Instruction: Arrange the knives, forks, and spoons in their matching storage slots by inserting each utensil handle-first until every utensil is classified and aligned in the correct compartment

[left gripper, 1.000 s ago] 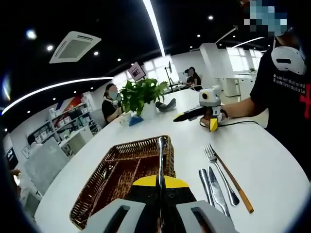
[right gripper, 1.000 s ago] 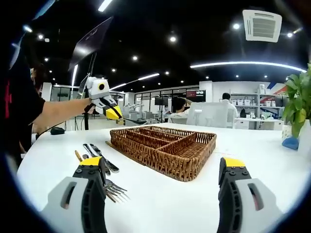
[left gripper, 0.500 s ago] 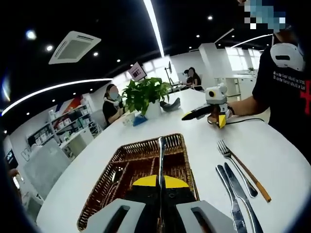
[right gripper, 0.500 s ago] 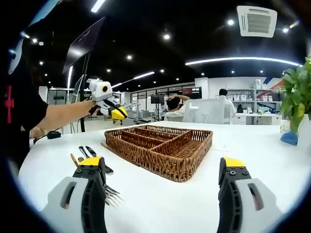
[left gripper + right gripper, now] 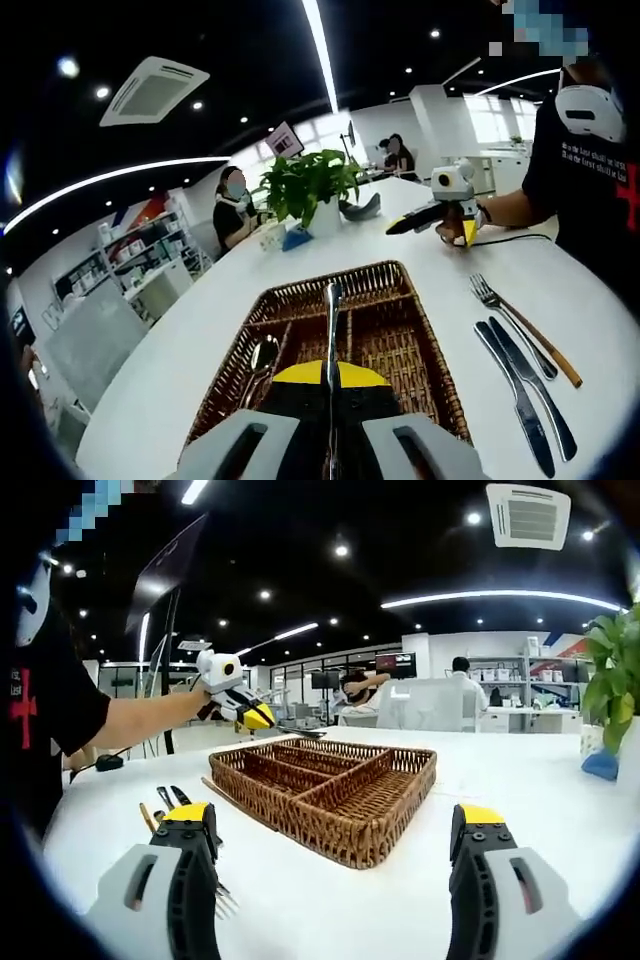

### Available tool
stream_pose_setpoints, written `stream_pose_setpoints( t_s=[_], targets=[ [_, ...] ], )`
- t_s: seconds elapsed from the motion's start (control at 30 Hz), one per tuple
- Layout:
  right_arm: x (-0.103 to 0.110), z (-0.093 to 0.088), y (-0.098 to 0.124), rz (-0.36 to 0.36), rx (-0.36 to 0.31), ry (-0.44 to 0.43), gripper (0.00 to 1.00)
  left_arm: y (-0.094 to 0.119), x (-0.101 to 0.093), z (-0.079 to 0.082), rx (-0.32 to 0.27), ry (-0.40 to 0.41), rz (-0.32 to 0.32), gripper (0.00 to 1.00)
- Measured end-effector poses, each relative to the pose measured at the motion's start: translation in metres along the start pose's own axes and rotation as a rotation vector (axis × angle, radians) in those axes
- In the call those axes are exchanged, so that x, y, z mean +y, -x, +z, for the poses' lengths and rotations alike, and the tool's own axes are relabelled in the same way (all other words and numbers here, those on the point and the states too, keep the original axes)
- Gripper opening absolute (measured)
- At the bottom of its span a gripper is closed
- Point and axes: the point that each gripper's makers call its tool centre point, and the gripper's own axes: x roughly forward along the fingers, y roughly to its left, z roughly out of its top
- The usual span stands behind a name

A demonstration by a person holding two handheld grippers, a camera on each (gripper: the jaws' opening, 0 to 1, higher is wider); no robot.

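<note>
My left gripper [image 5: 330,374] is shut on a slim metal utensil [image 5: 332,320] that points forward over the wicker tray [image 5: 395,345]. One spoon [image 5: 262,356] lies in the tray's left slot. On the white table, right of the tray, lie a wooden-handled fork [image 5: 522,327] and two knives [image 5: 526,395]. My right gripper [image 5: 335,820] stands open and empty, low over the table in front of the tray [image 5: 340,792]. In the right gripper view the left gripper [image 5: 238,708] hovers above the tray's far left corner, and the loose cutlery [image 5: 163,800] lies partly hidden behind my left jaw.
A potted plant [image 5: 312,190] and a small blue object [image 5: 296,238] stand on the table beyond the tray. A person in a black shirt [image 5: 590,170] holds the right gripper [image 5: 450,196] at the table's far side. Seated people and shelves fill the background.
The left gripper has carried the utensil to the right, from the tray's edge to over its middle. The right gripper has barely moved and stays open.
</note>
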Motion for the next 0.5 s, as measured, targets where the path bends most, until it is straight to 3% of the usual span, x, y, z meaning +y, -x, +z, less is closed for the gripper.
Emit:
stream_pose_setpoints(
  t_s=[0.3,0.5],
  targets=[
    [-0.013,0.01,-0.013,-0.004,-0.02,0.025,1.0,-0.008,0.02,0.005,-0.001,-0.024,0.01,0.0],
    [-0.019,-0.004,-0.011,-0.019,-0.012,0.012,1.0,-0.008,0.027,0.008,0.0,-0.038,0.007,0.0]
  ],
)
